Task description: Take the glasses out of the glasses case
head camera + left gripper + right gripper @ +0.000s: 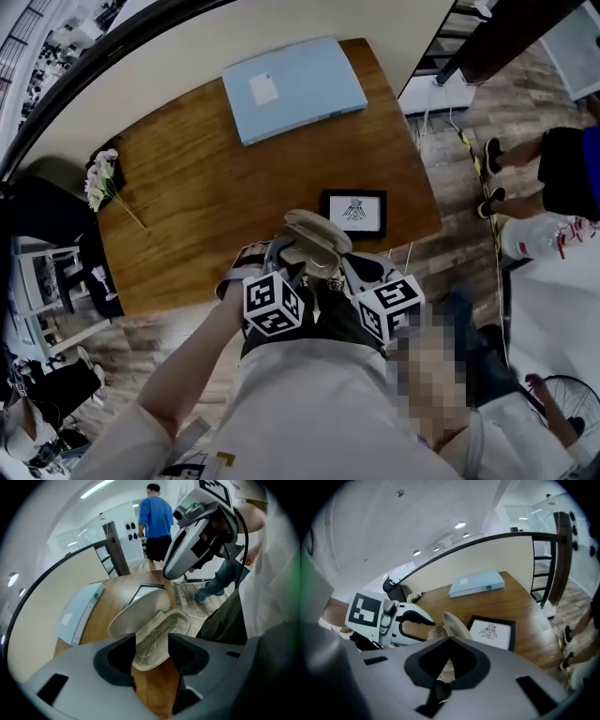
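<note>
In the head view the left gripper (284, 267) and right gripper (342, 272) cover the near end of the glasses case (315, 240). The right gripper's own jaws mask the case's base, so their hold cannot be told.

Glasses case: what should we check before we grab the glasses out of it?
1. Lid open: ok. The glasses case lies wide open.
2. Glasses reachable: ok. The glasses lie uncovered in the lower half.
3. Case held steady: cannot tell. The left gripper has its jaws apart around the case's near end, but it is unclear whether they press it.
4. Grabbing gripper ready: not ok. The right gripper has its jaws together, so it must open first.
</note>
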### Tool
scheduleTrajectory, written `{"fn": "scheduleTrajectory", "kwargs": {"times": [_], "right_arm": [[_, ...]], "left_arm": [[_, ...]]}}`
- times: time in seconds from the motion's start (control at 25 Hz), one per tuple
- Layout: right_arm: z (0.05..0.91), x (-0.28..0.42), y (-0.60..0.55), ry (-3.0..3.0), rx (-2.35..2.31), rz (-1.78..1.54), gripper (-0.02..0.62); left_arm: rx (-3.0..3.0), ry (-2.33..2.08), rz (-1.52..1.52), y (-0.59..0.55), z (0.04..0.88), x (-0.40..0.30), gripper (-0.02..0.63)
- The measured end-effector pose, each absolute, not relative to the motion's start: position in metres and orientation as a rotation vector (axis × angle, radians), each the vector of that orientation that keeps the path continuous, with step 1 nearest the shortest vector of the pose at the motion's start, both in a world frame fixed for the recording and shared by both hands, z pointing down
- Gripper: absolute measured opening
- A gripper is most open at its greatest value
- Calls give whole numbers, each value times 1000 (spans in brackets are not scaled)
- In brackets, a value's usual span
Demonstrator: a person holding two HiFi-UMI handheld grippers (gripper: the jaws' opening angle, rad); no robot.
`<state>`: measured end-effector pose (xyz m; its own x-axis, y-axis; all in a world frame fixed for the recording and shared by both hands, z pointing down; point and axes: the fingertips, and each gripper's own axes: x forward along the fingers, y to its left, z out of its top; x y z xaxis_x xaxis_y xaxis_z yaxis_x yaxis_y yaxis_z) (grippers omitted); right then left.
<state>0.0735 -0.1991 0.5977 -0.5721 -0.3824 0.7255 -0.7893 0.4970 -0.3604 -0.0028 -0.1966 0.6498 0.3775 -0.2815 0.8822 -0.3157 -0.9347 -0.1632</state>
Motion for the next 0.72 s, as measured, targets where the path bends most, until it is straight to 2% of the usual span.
{"fn": "scheduleTrajectory", "kwargs": {"times": [0.44,0.64,0.72], "right_arm": [[628,84,-186,-2123,1024,976,3],[635,84,-181,-2117,1038,992,3],[637,84,-178,-2118,1040,993,3]], "left_arm": [[2679,-285,1841,-198,695,14,209],[2699,-111,1980,-190,711,15,168],[2705,-57,2014,-185,714,16,132]]}}
